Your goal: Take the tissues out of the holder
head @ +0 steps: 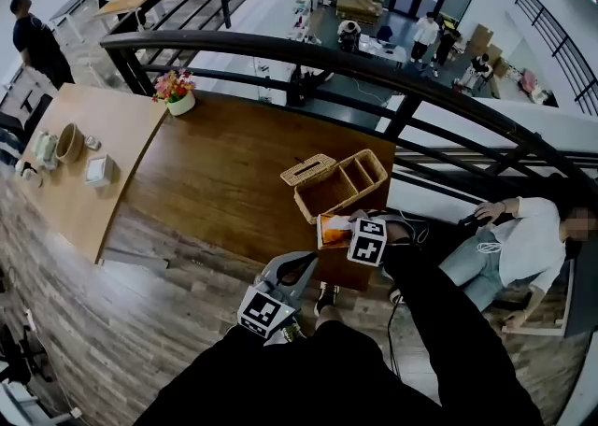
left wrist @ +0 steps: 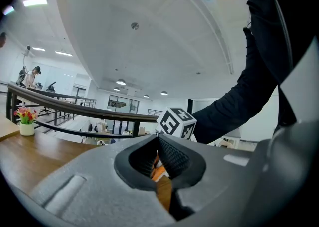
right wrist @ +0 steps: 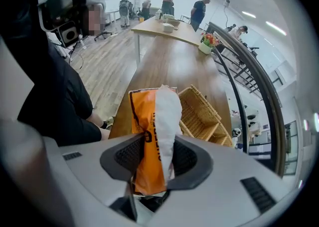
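A wicker holder (head: 338, 186) with an open top stands near the front right corner of the dark wooden table (head: 224, 172), and its wicker lid (head: 307, 170) lies beside it. My right gripper (head: 348, 228) is shut on an orange tissue pack (head: 332, 231), held just in front of the holder at the table's edge. In the right gripper view the tissue pack (right wrist: 149, 126) stands upright between the jaws of the right gripper (right wrist: 157, 160), white tissue showing at its top, the holder (right wrist: 199, 116) behind it. My left gripper (head: 295, 271) hangs lower, off the table's front edge, shut with nothing in it (left wrist: 158, 144).
A flower pot (head: 176, 94) sits at the table's far left corner. A dark railing (head: 308, 50) runs along the far side. A lighter table (head: 56, 191) with small items adjoins on the left. A person (head: 514, 247) sits on the floor to the right.
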`<state>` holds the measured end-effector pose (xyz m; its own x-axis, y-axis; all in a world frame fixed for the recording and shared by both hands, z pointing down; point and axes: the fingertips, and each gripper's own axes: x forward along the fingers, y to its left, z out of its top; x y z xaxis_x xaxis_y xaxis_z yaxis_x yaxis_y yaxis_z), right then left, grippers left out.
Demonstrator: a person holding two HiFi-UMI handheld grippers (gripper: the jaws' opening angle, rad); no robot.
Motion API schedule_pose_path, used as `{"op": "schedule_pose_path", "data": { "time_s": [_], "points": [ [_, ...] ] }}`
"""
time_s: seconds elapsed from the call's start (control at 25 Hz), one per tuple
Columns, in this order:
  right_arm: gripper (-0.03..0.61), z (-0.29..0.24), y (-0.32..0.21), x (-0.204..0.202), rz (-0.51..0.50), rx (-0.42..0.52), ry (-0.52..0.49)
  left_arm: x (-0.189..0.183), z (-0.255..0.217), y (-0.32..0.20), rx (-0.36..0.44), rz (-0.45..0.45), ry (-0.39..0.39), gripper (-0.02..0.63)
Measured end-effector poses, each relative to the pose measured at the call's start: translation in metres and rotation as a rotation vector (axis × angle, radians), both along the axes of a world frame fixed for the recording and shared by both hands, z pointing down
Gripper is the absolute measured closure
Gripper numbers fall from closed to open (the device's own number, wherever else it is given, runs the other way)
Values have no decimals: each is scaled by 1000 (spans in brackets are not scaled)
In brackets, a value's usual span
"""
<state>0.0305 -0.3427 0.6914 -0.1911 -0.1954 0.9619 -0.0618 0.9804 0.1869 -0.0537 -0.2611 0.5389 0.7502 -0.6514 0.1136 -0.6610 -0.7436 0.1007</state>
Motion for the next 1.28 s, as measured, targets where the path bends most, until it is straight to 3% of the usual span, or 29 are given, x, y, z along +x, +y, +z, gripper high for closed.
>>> {"op": "schedule_pose_path", "data": {
  "time_s": [0.76, 1.28],
  "points": [
    [426, 73, 66, 6, 279, -35, -19, -5, 15, 43, -18, 73, -12, 603],
    [419, 111, 65, 10, 315, -37, -34, 1, 26, 36, -45, 87, -35, 603]
  ]
}}
